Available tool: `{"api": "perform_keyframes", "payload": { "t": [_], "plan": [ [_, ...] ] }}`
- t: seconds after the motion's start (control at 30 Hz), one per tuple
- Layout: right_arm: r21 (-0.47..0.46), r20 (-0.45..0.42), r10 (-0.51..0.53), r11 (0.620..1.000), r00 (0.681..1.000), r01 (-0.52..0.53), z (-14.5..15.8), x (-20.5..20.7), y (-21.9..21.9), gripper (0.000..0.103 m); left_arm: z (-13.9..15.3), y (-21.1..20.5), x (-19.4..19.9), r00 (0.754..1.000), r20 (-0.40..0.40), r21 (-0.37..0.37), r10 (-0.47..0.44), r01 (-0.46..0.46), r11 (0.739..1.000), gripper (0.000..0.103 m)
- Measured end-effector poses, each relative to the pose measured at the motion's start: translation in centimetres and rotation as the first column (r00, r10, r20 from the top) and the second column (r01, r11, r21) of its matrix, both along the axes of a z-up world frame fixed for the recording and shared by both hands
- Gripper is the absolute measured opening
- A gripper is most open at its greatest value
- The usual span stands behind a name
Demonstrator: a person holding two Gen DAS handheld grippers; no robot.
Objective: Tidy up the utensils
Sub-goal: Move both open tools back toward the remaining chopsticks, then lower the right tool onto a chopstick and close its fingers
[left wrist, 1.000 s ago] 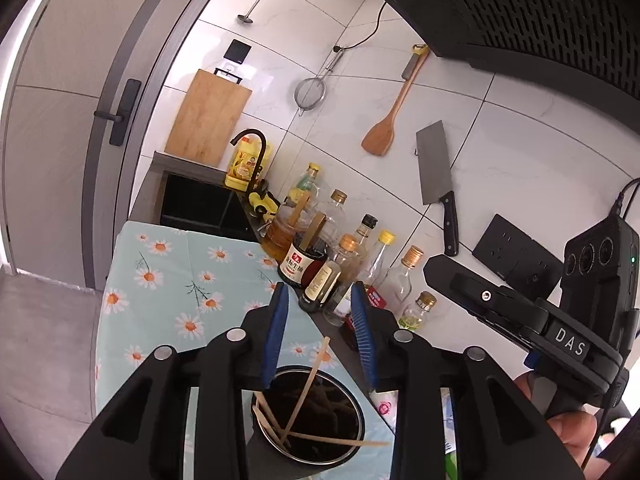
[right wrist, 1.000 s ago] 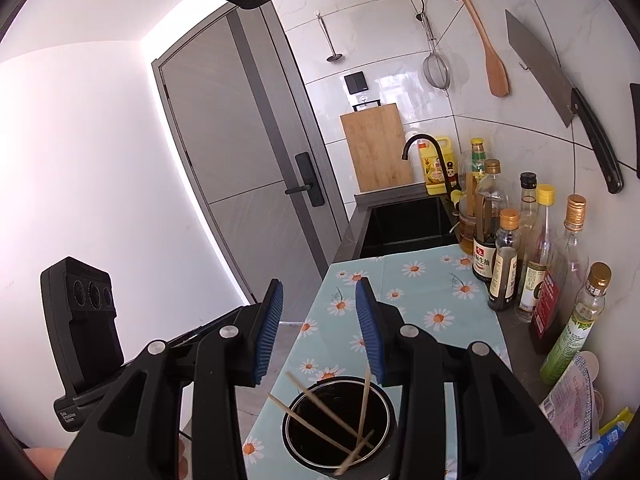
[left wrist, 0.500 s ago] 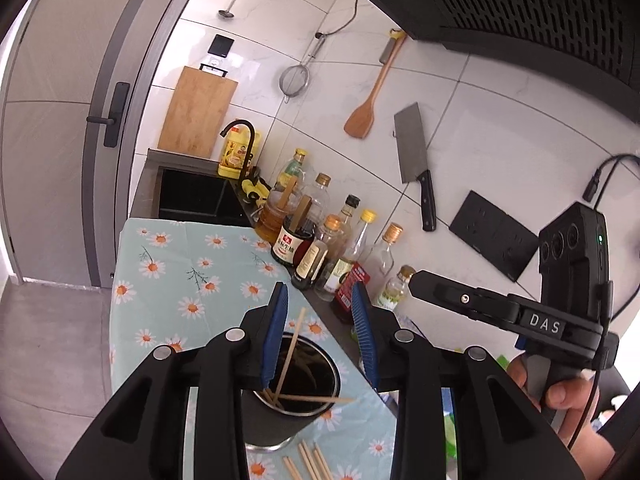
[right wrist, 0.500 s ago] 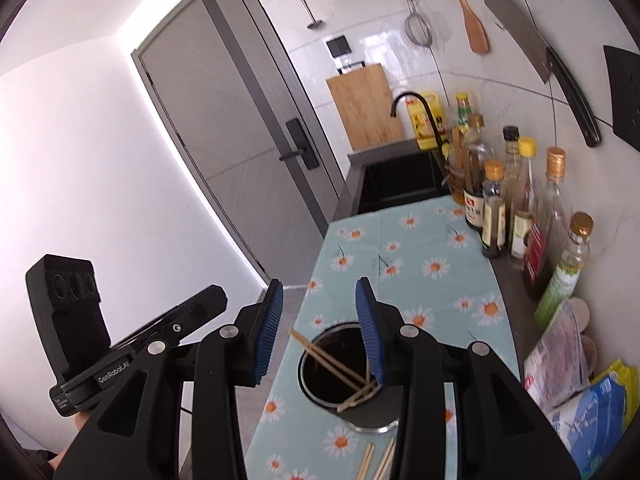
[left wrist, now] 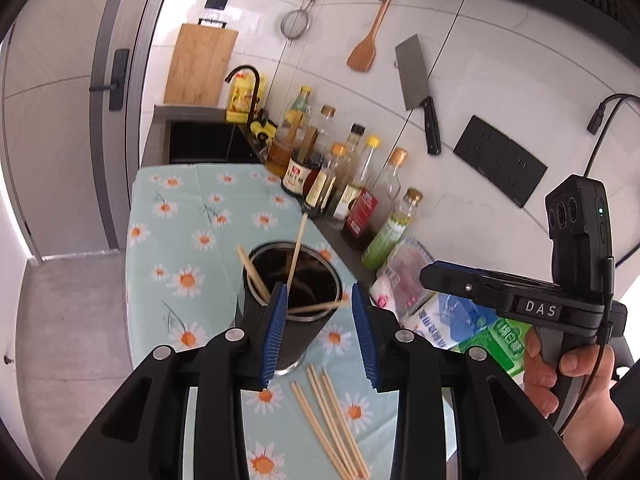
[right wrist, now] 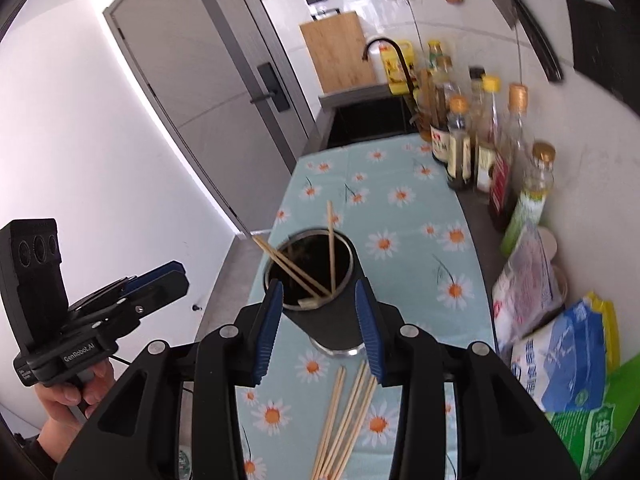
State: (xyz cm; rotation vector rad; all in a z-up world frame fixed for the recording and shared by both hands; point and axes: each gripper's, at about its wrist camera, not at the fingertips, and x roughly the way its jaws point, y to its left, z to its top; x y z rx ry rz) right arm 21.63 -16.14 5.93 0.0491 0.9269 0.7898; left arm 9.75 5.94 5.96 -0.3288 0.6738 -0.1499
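While both grippers are pulling back and up from the metal holder [left wrist: 290, 300], more of the bench [left wrist: 176, 216] is coming into view, and the loose chopsticks [left wrist: 332, 420] lying on the daisy cloth just in front of the holder are now showing, where a second ago they were out of frame. Several chopsticks are already standing in the holder. The left gripper [left wrist: 318, 336] and the right gripper [right wrist: 318, 332] are both hovering with fingers apart and nothing between them. I judge the retreat is lining up a reach for the loose bundle, so the sorting is only partly done.
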Motion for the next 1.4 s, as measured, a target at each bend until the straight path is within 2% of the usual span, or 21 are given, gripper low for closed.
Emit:
{"api": "perform_keyframes", "payload": {
  "t": [0.23,0.37,0.47,0.7,0.83,0.97,1.17,1.27,1.4],
  "plan": [
    [-0.077,-0.194,-0.01,0.997,0.981,-0.005,-5.8,0.6,-0.6,0.039,-5.2,0.9,-0.7,0.989,-0.149,-0.052,0.015,-0.023,0.998,0.032],
    [-0.105,-0.278,-0.01,0.994,0.961,-0.02,-8.9,0.7,-0.7,0.039,-8.4,0.9,-1.0,0.97,-0.243,-0.047,0.013,-0.025,0.999,0.032],
    [-0.117,-0.349,-0.013,0.993,0.937,-0.03,-11.4,0.9,-0.6,0.039,-10.2,0.9,-1.3,0.959,-0.284,-0.051,0.009,-0.024,0.998,0.032],
    [-0.188,-0.44,-0.035,0.981,0.897,-0.054,-15.9,1.2,0.1,0.039,-13.2,0.4,-1.9,0.935,-0.354,-0.081,-0.014,-0.016,0.997,0.032],
    [-0.229,-0.477,-0.053,0.971,0.878,-0.066,-18.1,1.2,0.5,0.039,-14.5,0.0,-1.9,0.919,-0.392,-0.092,-0.03,-0.007,0.996,0.032],
    [-0.258,-0.517,-0.073,0.963,0.853,-0.075,-19.8,1.1,0.8,0.034,-15.9,-0.3,-2.2,0.906,-0.422,-0.1,-0.04,-0.003,0.995,0.032],
    [-0.301,-0.536,-0.09,0.949,0.84,-0.09,-20.7,0.6,1.5,0.024,-17.5,0.4,-3.3,0.893,-0.449,-0.116,-0.008,-0.05,0.992,0.032],
    [-0.32,-0.54,-0.11,0.944,0.835,-0.083,-21.3,0.8,1.7,0.016,-18.0,1.1,-3.8,0.891,-0.454,-0.134,0.0,-0.068,0.989,0.032],
    [-0.331,-0.547,-0.117,0.94,0.829,-0.086,-21.5,0.9,2.0,0.013,-18.3,1.2,-4.3,0.887,-0.462,-0.136,-0.001,-0.07,0.988,0.032]
  ]
}}
